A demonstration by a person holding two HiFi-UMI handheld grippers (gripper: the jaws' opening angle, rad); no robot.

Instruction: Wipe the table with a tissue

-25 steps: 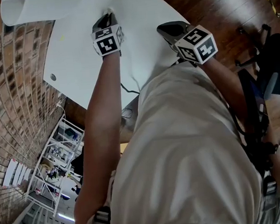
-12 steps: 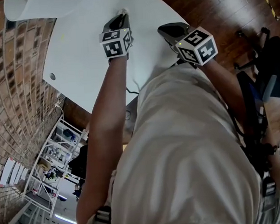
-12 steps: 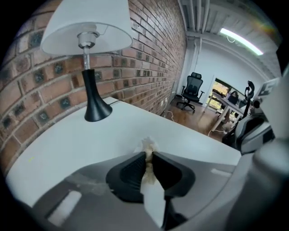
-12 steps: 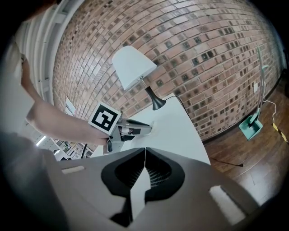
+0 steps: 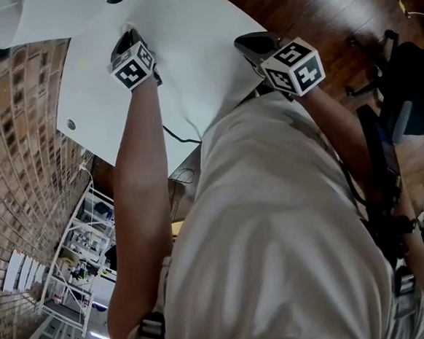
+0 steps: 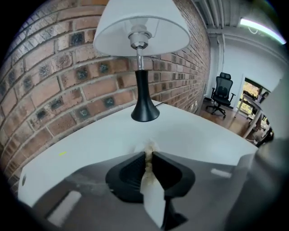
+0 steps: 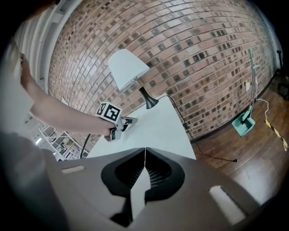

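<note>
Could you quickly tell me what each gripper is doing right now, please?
Left gripper: closed on the tissue.
Right gripper: closed, holding nothing.

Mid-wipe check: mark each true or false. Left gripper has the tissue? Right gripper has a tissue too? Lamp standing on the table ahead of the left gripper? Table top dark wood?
1. The left gripper is clamped on a crumpled white paper tissue. True.
2. The right gripper holds a second tissue. False: its jaws are together with nothing between them.
3. A lamp with a black base and white shade stands upright on the table ahead of the left gripper. True.
4. The table top is dark wood. False: the smooth white table is white; the dark wood is the plank floor.
</note>
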